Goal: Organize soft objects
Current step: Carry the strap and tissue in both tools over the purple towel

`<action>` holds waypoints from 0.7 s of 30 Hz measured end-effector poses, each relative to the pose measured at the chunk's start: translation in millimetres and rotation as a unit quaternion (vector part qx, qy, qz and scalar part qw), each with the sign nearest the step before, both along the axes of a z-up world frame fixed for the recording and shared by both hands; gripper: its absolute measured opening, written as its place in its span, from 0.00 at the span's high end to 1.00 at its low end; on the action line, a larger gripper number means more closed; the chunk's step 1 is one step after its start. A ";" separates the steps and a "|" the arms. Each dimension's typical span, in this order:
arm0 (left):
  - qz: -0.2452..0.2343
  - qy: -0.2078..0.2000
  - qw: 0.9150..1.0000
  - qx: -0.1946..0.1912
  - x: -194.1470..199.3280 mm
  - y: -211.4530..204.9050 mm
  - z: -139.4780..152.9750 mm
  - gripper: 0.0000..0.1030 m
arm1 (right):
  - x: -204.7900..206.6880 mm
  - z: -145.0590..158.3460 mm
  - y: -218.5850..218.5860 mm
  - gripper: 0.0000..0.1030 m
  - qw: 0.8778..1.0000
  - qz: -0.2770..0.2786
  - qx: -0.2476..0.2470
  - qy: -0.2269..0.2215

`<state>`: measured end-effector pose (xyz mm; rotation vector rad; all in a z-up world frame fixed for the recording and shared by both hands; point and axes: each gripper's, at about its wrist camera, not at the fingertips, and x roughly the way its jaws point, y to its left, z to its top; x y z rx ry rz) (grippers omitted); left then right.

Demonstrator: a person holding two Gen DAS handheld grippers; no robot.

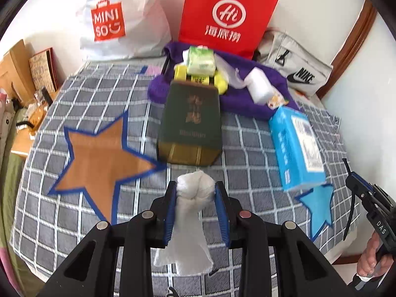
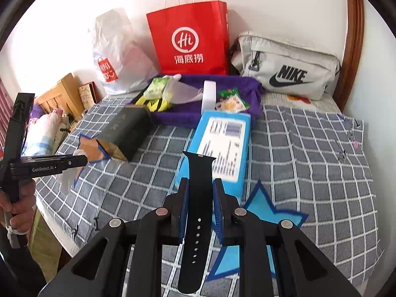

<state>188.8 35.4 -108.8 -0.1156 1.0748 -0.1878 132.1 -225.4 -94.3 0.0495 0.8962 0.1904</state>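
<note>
Reading MINISO bag (image 1: 109, 22), Nike pouch (image 2: 289, 69).

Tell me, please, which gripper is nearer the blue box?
Right. The right gripper, holding a black watch strap, hangs just beside the blue box; the left gripper is farther off.

You are in a home bedroom. A bed (image 2: 309, 153) with a checked cover sits against a white wall, with shopping bags (image 2: 190, 39), a belt bag (image 2: 289, 69) and a wooden headboard (image 2: 354, 49).
</note>
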 end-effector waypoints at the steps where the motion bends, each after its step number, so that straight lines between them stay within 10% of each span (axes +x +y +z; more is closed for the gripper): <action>1: 0.000 -0.003 1.000 -0.001 2.6 0.1 3.1 0.72 | 2.5 2.3 -0.1 0.82 1.000 0.000 0.000 -0.002; 21: -0.019 -0.040 0.999 -0.014 66.8 -13.0 48.9 0.72 | 61.8 38.5 -17.1 0.82 0.999 -0.015 0.019 -0.030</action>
